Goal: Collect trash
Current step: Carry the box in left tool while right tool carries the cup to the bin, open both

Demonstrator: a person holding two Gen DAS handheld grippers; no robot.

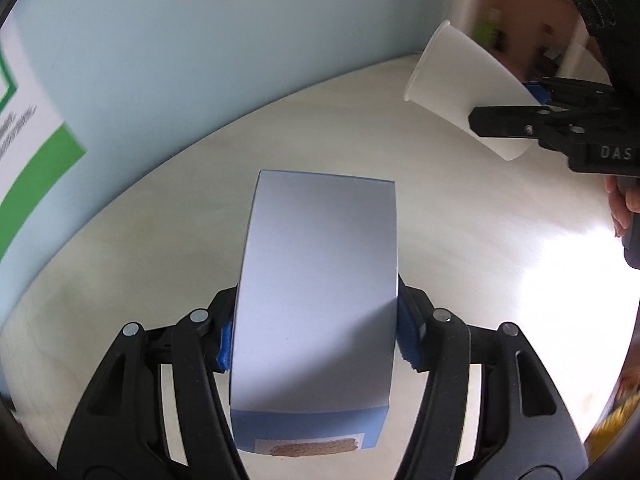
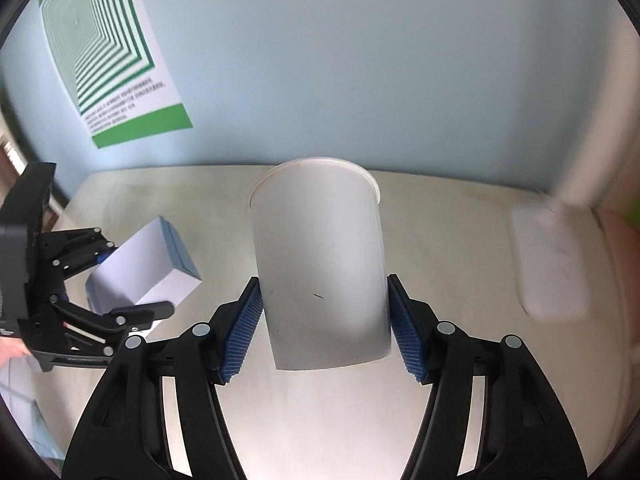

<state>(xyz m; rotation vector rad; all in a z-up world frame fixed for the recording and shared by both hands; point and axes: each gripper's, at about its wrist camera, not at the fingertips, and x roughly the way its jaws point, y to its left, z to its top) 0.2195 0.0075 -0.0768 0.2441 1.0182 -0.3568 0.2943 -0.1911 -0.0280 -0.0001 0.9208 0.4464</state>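
My left gripper (image 1: 316, 340) is shut on a blue and white cardboard box (image 1: 320, 280) and holds it above the pale table (image 1: 160, 260). The box also shows at the left of the right wrist view (image 2: 148, 268), held by the left gripper (image 2: 132, 284). My right gripper (image 2: 322, 328) is shut on a white paper cup (image 2: 320, 256), gripped near its base with its rim pointing away. The cup shows at the upper right of the left wrist view (image 1: 460, 84), tilted, held by the right gripper (image 1: 508, 108).
A light blue wall (image 2: 360, 60) runs behind the table, with a green and white poster (image 2: 116, 60) on it. A white blurred object (image 2: 552, 260) lies at the table's right end. Shelving (image 1: 532, 20) shows past the wall's corner.
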